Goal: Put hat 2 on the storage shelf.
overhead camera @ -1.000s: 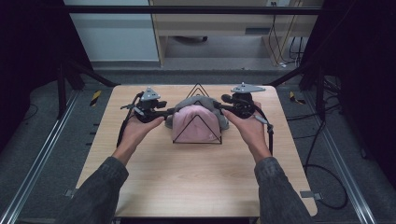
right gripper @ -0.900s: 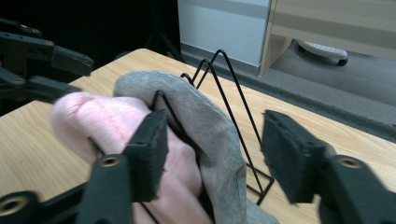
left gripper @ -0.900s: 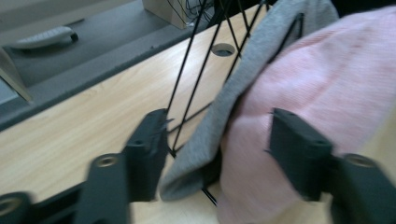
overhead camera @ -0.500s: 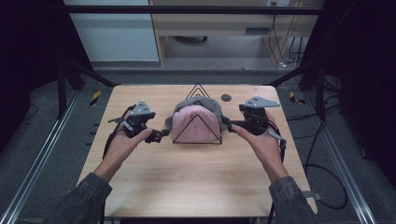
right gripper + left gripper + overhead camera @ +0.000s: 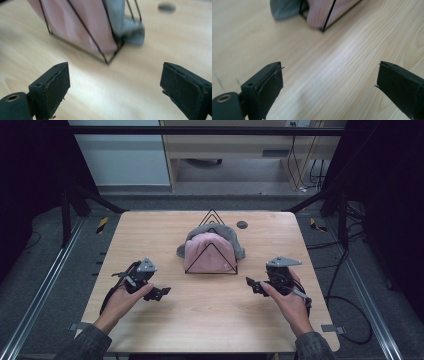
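Grippers flank a black wire rack point(image 5: 211, 251) draped with pink cloth point(image 5: 210, 254) and grey cloth point(image 5: 239, 245): left gripper point(image 5: 161, 292) and right gripper point(image 5: 251, 284) gape wide, empty, about equally near, the rack's ridge running away from the person.

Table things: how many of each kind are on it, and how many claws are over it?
Pink cloth: 1
Grey cloth: 1
Black wire rack: 1
Small dark round disc: 1
Claws, left claw and right claw, both open and holding nothing: 2
Total: 6
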